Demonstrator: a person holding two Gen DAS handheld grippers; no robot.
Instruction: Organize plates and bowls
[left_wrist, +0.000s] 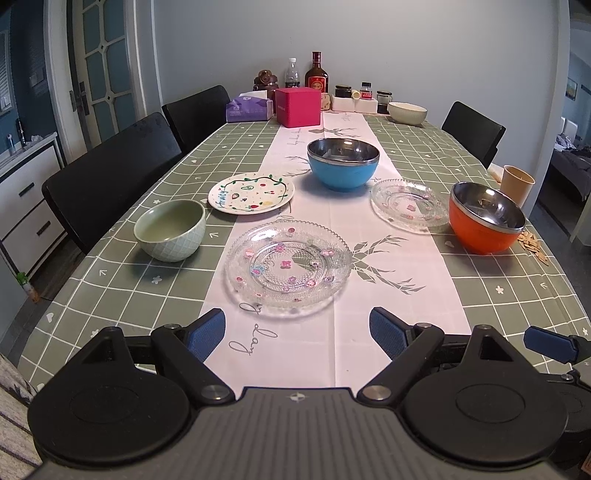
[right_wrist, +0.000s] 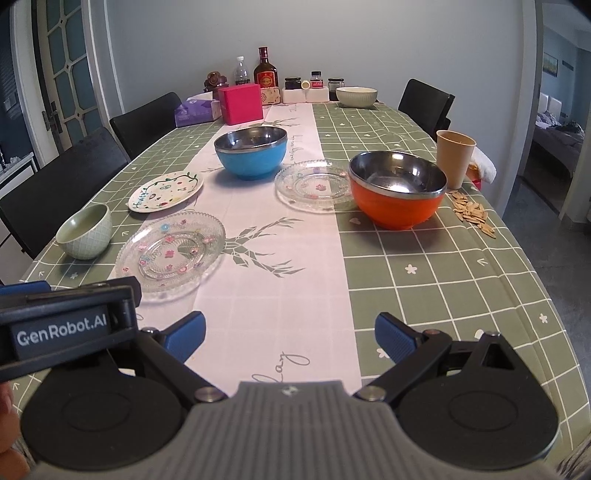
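Both grippers hover over the near table edge with jaws spread wide and holding nothing: the left gripper (left_wrist: 297, 332) faces the near glass plate (left_wrist: 288, 267), the right gripper (right_wrist: 290, 334) sits over the white runner (right_wrist: 273, 258). Left of that plate stands a green bowl (left_wrist: 170, 229), behind it a painted plate (left_wrist: 251, 192). A blue bowl (left_wrist: 342, 163) rests mid-runner. The far glass plate (right_wrist: 314, 185) touches the orange bowl (right_wrist: 397, 188), near a cup (right_wrist: 455, 157) and scattered seeds (right_wrist: 472, 214)
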